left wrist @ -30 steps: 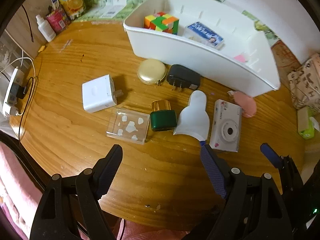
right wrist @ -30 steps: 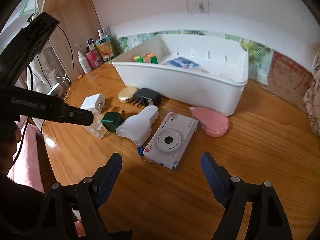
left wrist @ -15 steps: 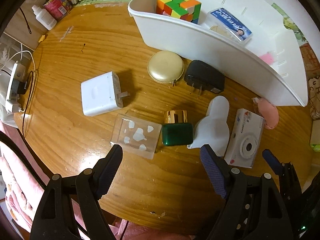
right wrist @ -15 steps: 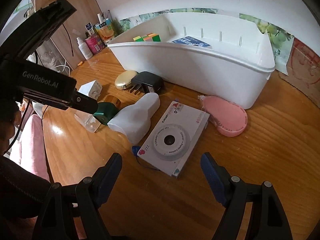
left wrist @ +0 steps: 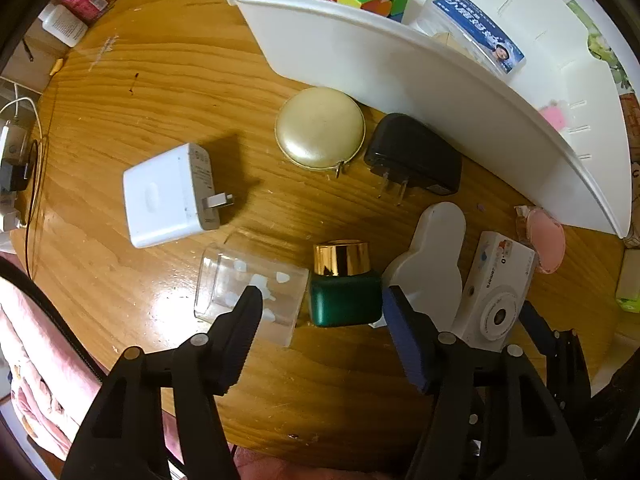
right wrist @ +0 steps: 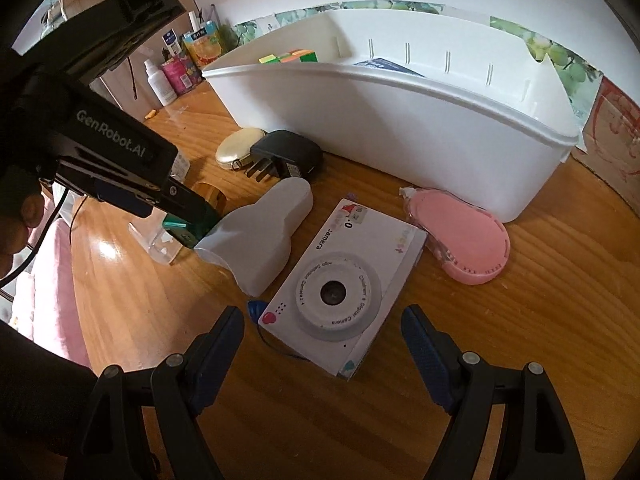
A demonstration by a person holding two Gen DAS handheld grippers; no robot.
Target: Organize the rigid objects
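The left gripper [left wrist: 320, 312] is hanging spread wide around the green bottle [left wrist: 344, 294], which is lying on the wooden table [left wrist: 160, 92], gold cap [left wrist: 341, 258] pointing toward the white bin [left wrist: 360, 52]. A clear box [left wrist: 248, 288] and a white bottle [left wrist: 432, 264] are crowding both sides (little room). The right gripper [right wrist: 322, 336] is also gaping, empty, over the white camera [right wrist: 344, 292], lying diagonally.

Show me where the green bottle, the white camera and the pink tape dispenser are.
green bottle [left wrist: 346, 300], left wrist view, on its green body.
white camera [right wrist: 334, 292], right wrist view, on its lens.
pink tape dispenser [right wrist: 466, 242], right wrist view, on its pink shell.
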